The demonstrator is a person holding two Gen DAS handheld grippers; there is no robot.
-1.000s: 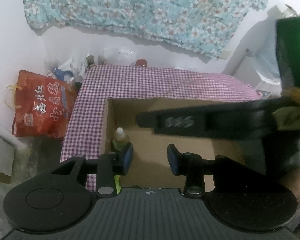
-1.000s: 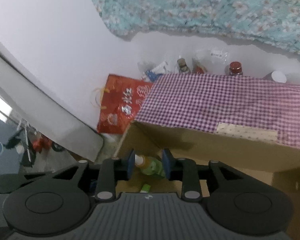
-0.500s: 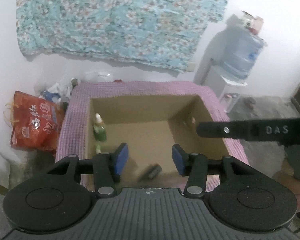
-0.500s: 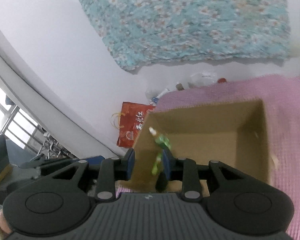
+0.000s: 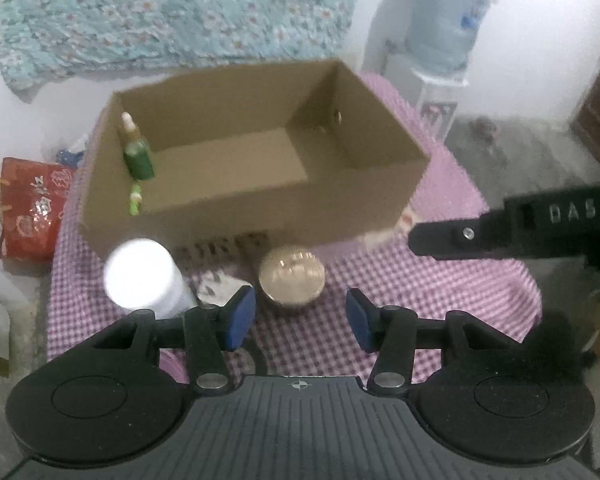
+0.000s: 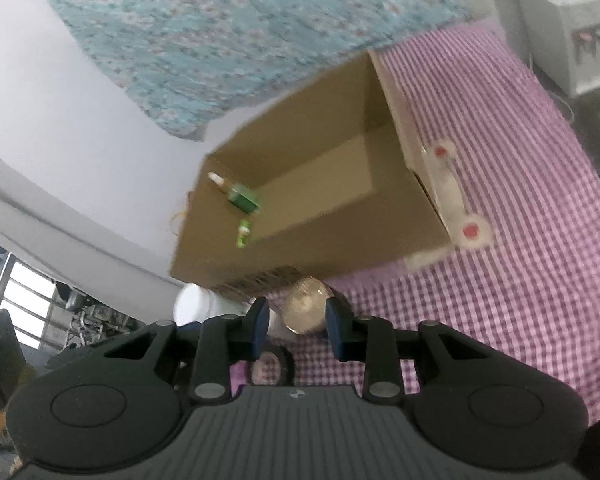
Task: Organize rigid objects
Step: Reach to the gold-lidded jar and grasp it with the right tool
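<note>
Both grippers have pulled back from the open brown cardboard box (image 5: 236, 152). The left gripper (image 5: 298, 318) and right gripper (image 6: 297, 326) hang open, holding nothing. The small green bottle (image 5: 138, 156) stays inside the box, and a round gold-lidded jar (image 5: 292, 276) now shows in front.

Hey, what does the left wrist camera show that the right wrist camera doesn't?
Only the left wrist view shows the red bag on the floor, the water jug, and the right claw's arm reaching in from the side.

Only the right wrist view shows the white strip with red dots on the box's side, plus window railings.

Both show the cardboard box, green bottle, gold-lidded jar, white container and checkered cloth.
</note>
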